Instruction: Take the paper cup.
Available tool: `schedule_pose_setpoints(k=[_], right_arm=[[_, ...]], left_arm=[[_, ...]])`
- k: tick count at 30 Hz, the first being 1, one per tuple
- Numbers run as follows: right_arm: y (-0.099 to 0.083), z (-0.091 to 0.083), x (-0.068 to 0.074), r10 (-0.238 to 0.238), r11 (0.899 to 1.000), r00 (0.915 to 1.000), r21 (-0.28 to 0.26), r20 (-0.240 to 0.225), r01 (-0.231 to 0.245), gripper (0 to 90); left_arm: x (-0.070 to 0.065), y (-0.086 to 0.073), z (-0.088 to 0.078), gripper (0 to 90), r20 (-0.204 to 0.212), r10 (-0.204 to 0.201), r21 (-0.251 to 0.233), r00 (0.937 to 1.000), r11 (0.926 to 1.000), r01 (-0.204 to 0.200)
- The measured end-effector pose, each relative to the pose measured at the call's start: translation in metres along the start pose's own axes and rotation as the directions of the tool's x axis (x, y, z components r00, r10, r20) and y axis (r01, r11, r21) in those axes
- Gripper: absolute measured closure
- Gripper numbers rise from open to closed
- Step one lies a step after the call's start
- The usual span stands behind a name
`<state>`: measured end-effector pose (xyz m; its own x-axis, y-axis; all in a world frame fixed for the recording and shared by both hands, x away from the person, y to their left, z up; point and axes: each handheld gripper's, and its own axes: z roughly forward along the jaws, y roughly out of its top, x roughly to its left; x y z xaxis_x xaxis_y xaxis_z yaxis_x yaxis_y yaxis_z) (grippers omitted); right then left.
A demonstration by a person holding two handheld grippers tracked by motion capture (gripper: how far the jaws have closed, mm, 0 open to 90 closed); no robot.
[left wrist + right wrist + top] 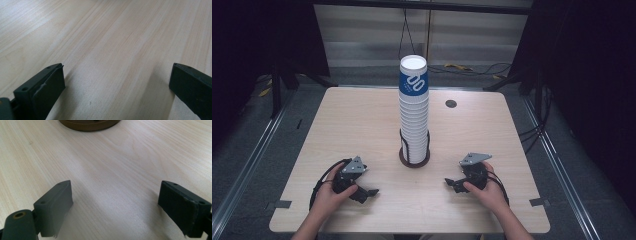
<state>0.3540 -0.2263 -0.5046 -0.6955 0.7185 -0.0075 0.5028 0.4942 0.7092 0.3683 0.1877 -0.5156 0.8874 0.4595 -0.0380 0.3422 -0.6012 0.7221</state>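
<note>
A tall stack of white paper cups, the top one with a blue band, stands upright in a dark round holder at the middle of the light wooden table. My left gripper rests low on the table to the front left of the stack, held by a hand, jaws wide apart with bare wood between them. My right gripper lies to the front right, also open and empty. The brown holder base sits at the top of the right gripper view.
A small dark round disc is set in the table's far right part. Cables trail from both grippers. Grey floor, metal rails and black stands surround the table.
</note>
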Motion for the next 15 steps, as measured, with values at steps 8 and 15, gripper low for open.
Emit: schedule_pose_setpoints(k=[8, 15], right_arm=[[-0.0001, -0.0001, -0.0003, 0.003, 1.000, 1.0000, 0.000, -0.004, -0.003, 11.8], [0.0026, -0.0033, -0.0029, 0.002, 0.999, 0.9997, 0.037, -0.025, -0.001, 13.5]], left_arm=[[-0.0001, -0.0004, -0.0002, 0.0, 0.000, -0.002, -0.003, 1.0000, 1.0000, 0.002], [-0.0012, -0.0022, -0.0029, 0.0, -0.004, -0.005, 0.005, 1.0000, 1.0000, 0.005]])
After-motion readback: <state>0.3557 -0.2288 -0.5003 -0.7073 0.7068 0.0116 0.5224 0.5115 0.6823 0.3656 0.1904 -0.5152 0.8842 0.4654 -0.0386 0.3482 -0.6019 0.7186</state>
